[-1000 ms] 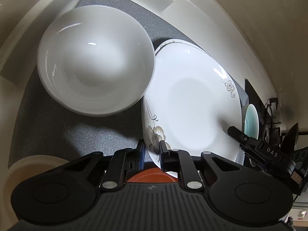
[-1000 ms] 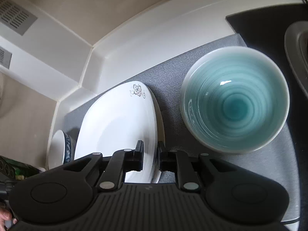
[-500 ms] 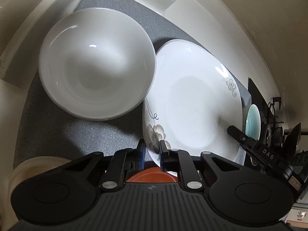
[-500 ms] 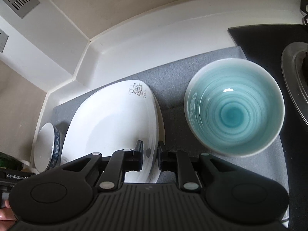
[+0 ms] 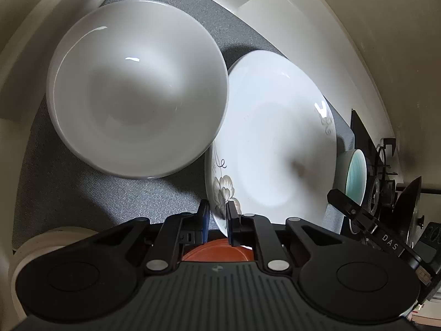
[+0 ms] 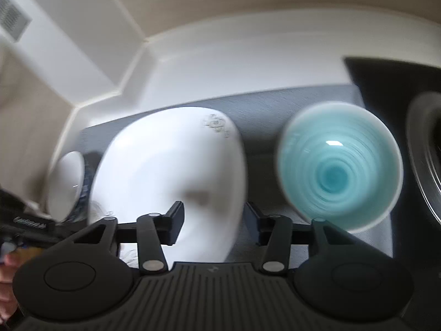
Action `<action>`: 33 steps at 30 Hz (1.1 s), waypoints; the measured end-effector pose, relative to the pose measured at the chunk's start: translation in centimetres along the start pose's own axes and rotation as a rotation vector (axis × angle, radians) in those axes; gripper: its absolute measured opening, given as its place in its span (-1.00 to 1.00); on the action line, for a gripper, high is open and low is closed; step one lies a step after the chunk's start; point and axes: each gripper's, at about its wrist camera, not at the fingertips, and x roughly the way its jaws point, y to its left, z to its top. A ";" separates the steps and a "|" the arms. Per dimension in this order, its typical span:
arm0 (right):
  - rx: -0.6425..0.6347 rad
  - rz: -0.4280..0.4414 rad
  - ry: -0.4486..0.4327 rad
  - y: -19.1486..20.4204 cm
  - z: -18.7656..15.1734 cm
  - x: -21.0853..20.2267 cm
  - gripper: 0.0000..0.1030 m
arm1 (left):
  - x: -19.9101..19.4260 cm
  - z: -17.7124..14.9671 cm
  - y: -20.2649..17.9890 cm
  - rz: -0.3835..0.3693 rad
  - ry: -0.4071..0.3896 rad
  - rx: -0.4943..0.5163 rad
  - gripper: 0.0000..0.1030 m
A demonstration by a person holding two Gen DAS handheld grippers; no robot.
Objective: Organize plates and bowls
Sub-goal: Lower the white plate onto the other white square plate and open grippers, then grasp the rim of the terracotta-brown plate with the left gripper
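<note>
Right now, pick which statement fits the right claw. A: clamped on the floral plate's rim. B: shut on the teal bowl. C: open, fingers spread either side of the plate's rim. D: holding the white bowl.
C: the right claw is open, its fingers spread apart astride the floral plate rim, gripping nothing.

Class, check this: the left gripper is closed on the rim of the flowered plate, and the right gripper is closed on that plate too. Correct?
Not quite. The right gripper is open, its jaws spread apart over the flowered plate, as the right wrist view shows. The left gripper is closed on its rim.
</note>
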 end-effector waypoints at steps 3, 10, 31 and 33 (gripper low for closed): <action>0.007 -0.003 0.009 0.0 0.0 0.5 -0.29 | 0.1 0.0 -0.1 0.003 -0.001 0.007 -0.74; -0.004 -0.121 -0.084 0.0 -1.4 -1.2 -0.36 | -0.3 -0.7 -1.6 0.059 -0.053 0.098 -0.77; -0.049 -0.048 0.060 2.3 -12.3 -1.1 -0.20 | -2.5 -6.4 -4.0 0.095 -0.126 0.304 -0.25; -0.059 -0.043 0.072 2.5 -13.3 -0.7 -0.19 | -2.0 -7.3 -4.1 0.107 -0.108 0.335 -0.14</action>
